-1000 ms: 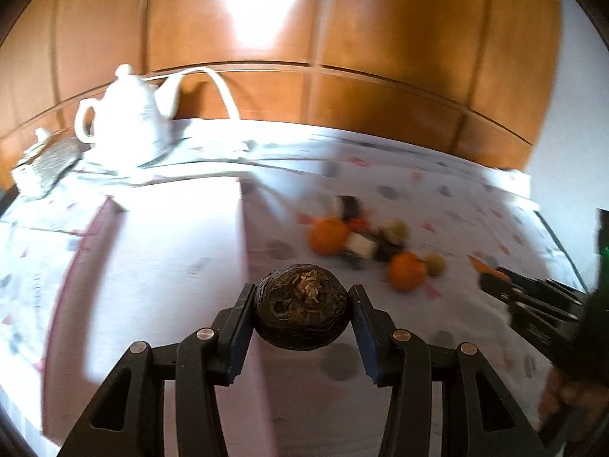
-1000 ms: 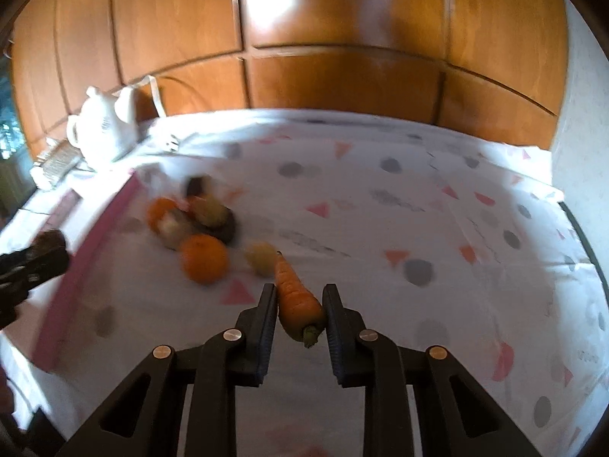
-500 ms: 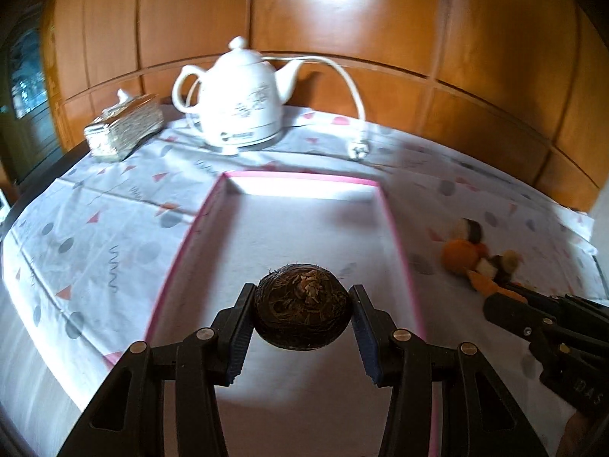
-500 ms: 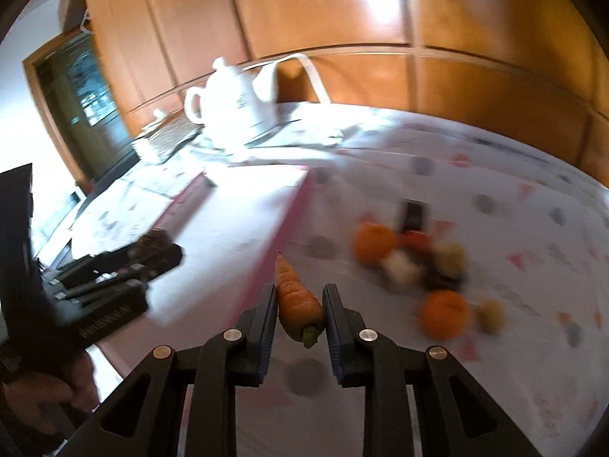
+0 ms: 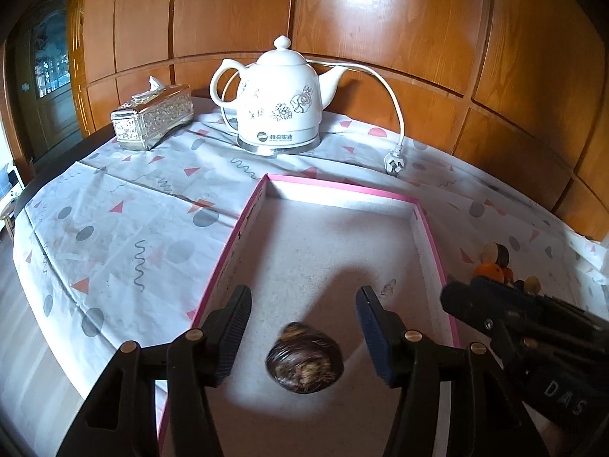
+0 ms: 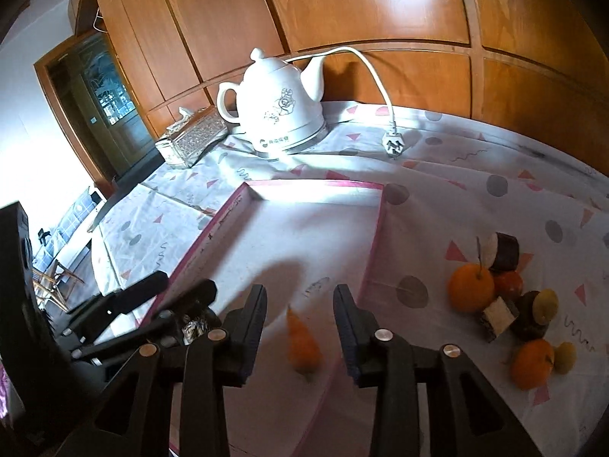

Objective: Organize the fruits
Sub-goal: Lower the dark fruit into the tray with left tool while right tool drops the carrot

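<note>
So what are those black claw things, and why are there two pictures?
They are grabbers a person holds, one in each hand, each with a camera looking along its two fingers. One picture is from the left gripper, the other from the right gripper. Both are open and hold nothing. A dark round fruit lies in the pink-edged tray under the left one; a blurry carrot sits between the right one's fingers, over the tray. More fruit pieces wait on the tablecloth, near a white kettle and a tissue box.

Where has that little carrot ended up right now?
In the right wrist view, the carrot sits inside the pink-edged tray, near its right wall, between the open fingers of the right hand-held gripper.
</note>
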